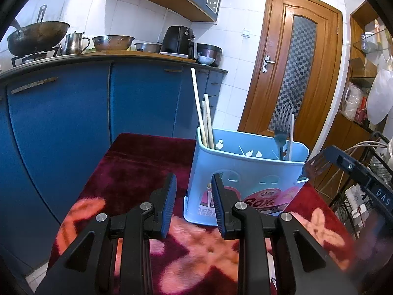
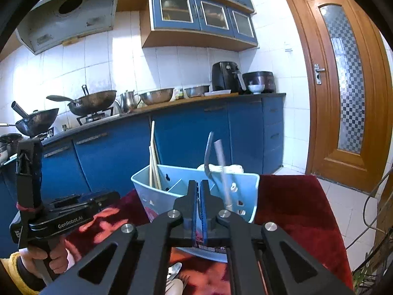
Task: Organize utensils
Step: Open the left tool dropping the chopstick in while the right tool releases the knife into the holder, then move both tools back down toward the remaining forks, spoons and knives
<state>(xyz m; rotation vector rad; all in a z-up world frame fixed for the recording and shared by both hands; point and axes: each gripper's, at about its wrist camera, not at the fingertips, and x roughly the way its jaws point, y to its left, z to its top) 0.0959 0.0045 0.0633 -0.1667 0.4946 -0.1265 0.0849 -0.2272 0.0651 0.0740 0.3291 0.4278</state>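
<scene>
Currently the light-blue plastic utensil caddy [image 1: 248, 172] stands upright on the dark red plush cloth with pink pattern [image 1: 137, 162], long axis running left-right in the left wrist view, open top facing up. It has thin smooth walls, cut-out holes, a pink printed label on the front and an inner divider.

In the caddy's left compartment: pale wooden chopsticks [image 1: 200, 113], straight slender sticks, standing near vertical with a slight lean. In its right compartment: a grey metal fork [image 1: 282, 125], tines up, handle down, with a white plastic stick-shaped utensil [image 1: 291, 137] just beside it, also upright.

Left gripper [image 1: 194, 191]: black frame, blue ribbed pads, jaws narrowly parted with nothing between them, low over the cloth in front of the caddy's left front corner.

Right gripper [image 2: 198, 194]: jaws fully closed, pad against pad, nothing clamped, pointing at the caddy's near wall.

A shiny metal spoon bowl [image 2: 175, 270] lies on the cloth in front of the caddy, under the right gripper; its pointing direction is hidden.
</scene>
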